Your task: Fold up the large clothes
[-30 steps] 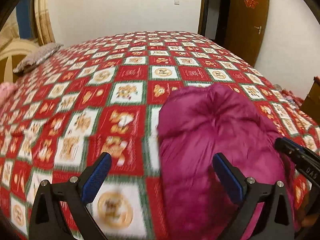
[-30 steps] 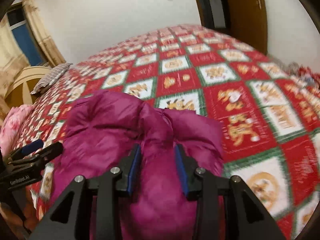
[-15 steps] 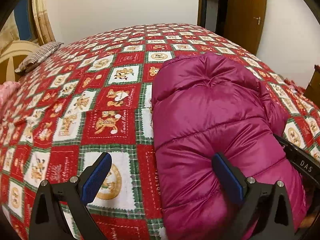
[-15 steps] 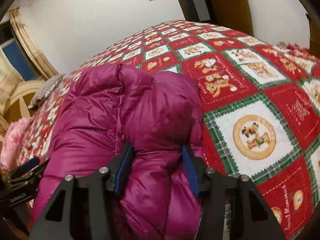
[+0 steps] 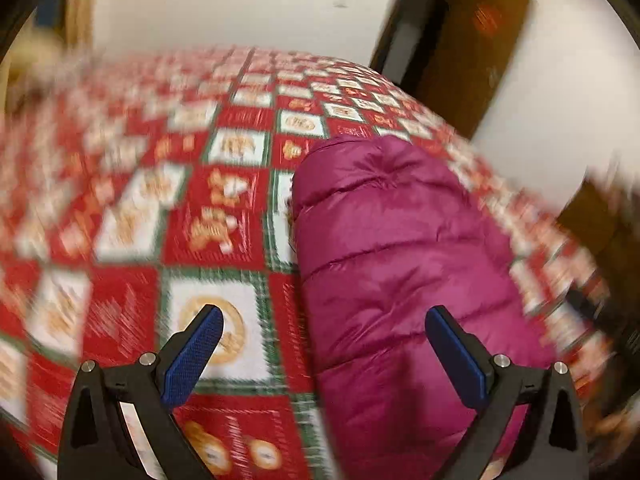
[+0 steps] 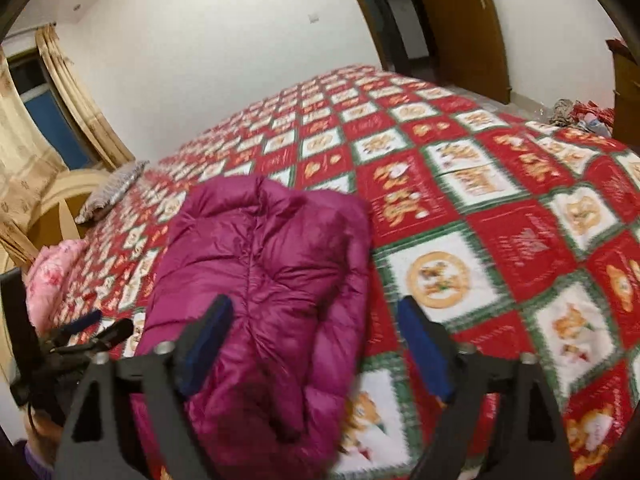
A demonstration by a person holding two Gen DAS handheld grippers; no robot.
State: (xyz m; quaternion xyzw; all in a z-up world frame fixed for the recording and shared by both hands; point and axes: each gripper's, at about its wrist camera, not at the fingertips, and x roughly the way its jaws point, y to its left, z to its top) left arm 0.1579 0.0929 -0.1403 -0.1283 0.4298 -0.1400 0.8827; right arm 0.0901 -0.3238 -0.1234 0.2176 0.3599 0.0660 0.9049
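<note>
A magenta puffer jacket [image 5: 392,264] lies folded into a long bundle on the bed near its front edge; it also shows in the right wrist view [image 6: 264,280]. My left gripper [image 5: 324,356] is open and empty above the jacket's near left edge, its right finger over the fabric. My right gripper [image 6: 316,344] is open and empty above the jacket's near right part, with its left finger over the fabric. The left gripper also shows at the far left of the right wrist view [image 6: 92,328].
The bed has a red, white and green teddy-bear quilt [image 6: 500,216]. A pink bundle [image 6: 52,272] and a striped pillow [image 6: 112,192] lie at the bed's left side. A wooden door [image 6: 460,20] stands behind; clutter [image 6: 576,114] lies at the far right.
My right gripper opened and let go of the jacket fold it was pinching, then drew back. My left gripper stayed open and swung, its view now blurred. The jacket rests on the bed.
</note>
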